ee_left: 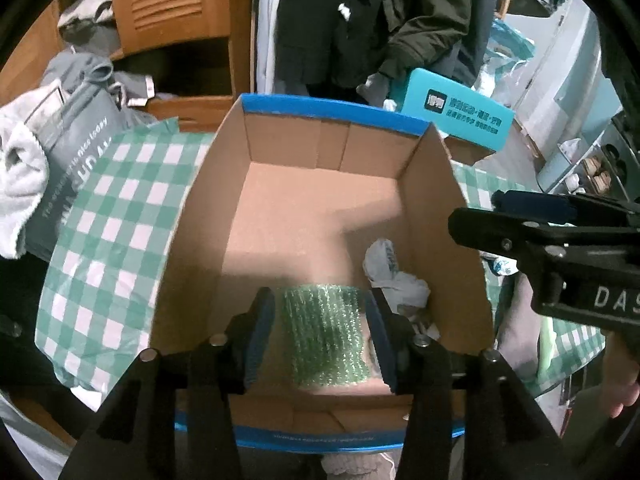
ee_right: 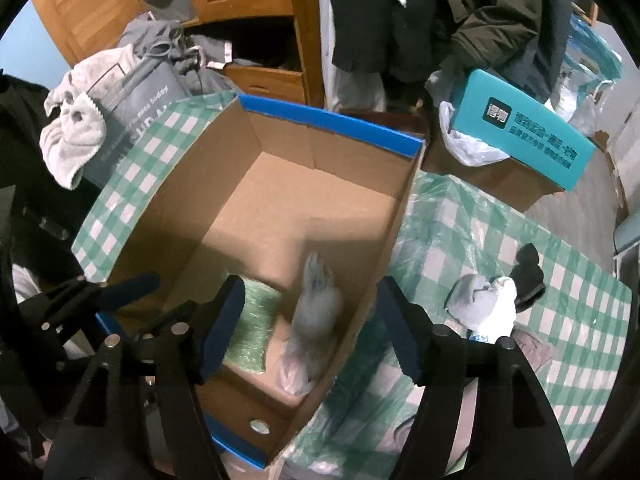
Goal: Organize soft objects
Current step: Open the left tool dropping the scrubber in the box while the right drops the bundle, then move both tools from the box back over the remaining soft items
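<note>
An open cardboard box (ee_left: 440,216) with a blue rim stands on a green checked tablecloth (ee_left: 116,216). On its floor lie a piece of green bubble wrap (ee_left: 324,336) and a crumpled pale plastic bag (ee_left: 394,276). My left gripper (ee_left: 326,334) hovers over the near part of the box, open and wide around the bubble wrap below. My right gripper (ee_right: 310,330) is open above the box's right wall (ee_right: 372,276), over the bag (ee_right: 314,308); the bubble wrap (ee_right: 252,328) lies to its left. A grey and white soft bundle (ee_right: 484,304) and a black soft item (ee_right: 528,272) lie on the cloth.
A grey printed bag (ee_right: 136,112) and a white towel (ee_right: 72,136) lie at the left. A teal box (ee_right: 524,128) on a brown carton stands at the right rear. A wooden cabinet (ee_right: 256,12) and hanging dark coats (ee_right: 420,12) are behind.
</note>
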A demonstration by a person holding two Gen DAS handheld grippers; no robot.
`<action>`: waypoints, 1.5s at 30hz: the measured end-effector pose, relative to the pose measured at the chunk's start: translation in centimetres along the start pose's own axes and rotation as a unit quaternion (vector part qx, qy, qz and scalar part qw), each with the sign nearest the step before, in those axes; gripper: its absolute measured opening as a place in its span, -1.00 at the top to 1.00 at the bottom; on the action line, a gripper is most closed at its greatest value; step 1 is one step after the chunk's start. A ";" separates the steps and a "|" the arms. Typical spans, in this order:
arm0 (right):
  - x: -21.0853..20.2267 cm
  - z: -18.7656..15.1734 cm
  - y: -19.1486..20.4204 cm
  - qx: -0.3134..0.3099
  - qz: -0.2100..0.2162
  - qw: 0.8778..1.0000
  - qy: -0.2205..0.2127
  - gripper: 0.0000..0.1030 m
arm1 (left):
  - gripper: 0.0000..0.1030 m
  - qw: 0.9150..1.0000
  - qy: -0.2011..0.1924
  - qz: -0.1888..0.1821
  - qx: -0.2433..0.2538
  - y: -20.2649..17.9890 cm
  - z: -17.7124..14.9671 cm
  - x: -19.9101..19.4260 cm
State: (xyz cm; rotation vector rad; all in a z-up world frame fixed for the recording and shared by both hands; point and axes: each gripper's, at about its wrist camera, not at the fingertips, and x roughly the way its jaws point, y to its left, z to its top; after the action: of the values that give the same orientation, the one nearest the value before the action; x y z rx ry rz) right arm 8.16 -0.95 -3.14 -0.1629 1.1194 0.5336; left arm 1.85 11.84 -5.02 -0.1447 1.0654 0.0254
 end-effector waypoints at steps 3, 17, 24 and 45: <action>-0.5 -0.1 -0.5 0.007 -0.004 1.000 -0.002 -0.37 | 0.06 1.000 -0.003 -0.004 0.002 -0.3 0.1 -0.3; -1.6 -2.1 -3.1 0.037 -0.019 0.999 0.003 -0.39 | -0.03 1.000 -0.010 -0.006 0.027 -2.7 0.4 -1.3; -2.6 -3.3 -4.4 0.050 -0.013 0.999 0.002 -0.39 | -0.03 0.999 -0.013 -0.016 0.039 -4.3 0.1 -1.7; -5.5 -7.6 -10.1 0.101 -0.014 0.995 -0.004 -0.41 | -0.04 0.992 0.006 -0.033 0.118 -12.3 -1.3 -1.4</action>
State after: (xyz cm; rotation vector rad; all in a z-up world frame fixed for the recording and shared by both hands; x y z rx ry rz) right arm 5.08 -14.44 -2.99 -0.0002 1.1547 0.3932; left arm 1.15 -0.48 -3.12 0.0334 1.0661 -0.1601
